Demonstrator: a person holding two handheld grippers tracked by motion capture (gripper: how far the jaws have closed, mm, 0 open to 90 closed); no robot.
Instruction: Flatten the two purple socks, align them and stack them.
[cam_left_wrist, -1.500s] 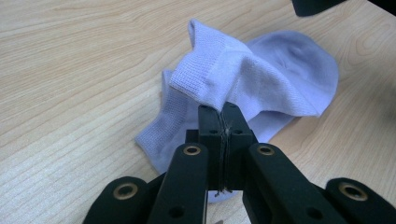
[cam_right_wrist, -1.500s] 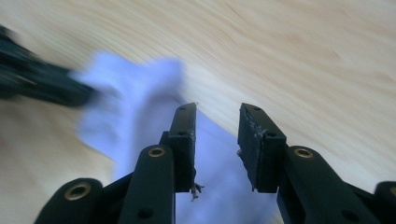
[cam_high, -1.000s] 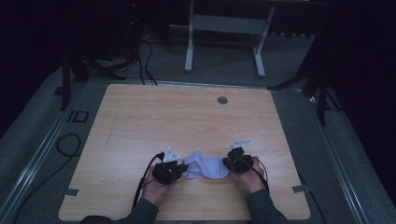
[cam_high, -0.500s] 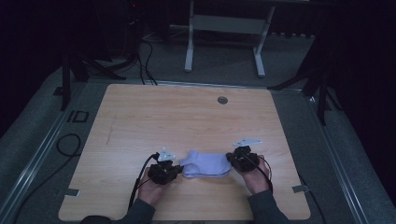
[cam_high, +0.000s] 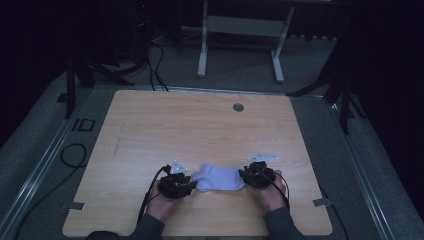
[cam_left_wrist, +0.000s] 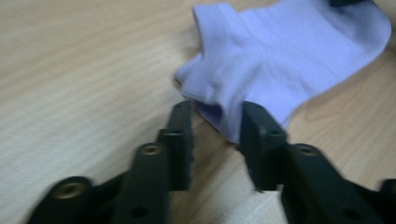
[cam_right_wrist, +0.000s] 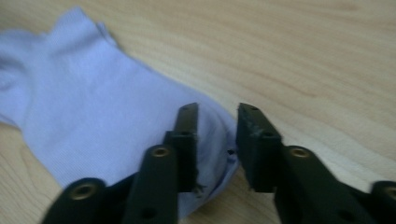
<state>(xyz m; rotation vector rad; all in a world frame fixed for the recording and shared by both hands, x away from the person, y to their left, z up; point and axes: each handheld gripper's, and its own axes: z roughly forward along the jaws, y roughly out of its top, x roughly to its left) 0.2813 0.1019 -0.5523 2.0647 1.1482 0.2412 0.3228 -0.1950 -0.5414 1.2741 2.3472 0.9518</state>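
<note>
At the left, we are holding the left tongs (cam_high: 189, 186) at the cuff end of the pale sock (cam_high: 220, 178), which is lying flat near the front edge of the surface (cam_high: 200, 125), about midway between its front corners. Their jaws have just been opening and are standing narrowly apart, the cuff between them but no longer pinched. At the right, the right tongs (cam_high: 246, 176) have been opening too, straddling the toe without pressing it. A ribbed fold could be snagging on a pad as we pull away (dragging the sock askew). The left gripper view is showing the bunched cuff (cam_left_wrist: 219, 88), which the high view is leaving indistinct.
</note>
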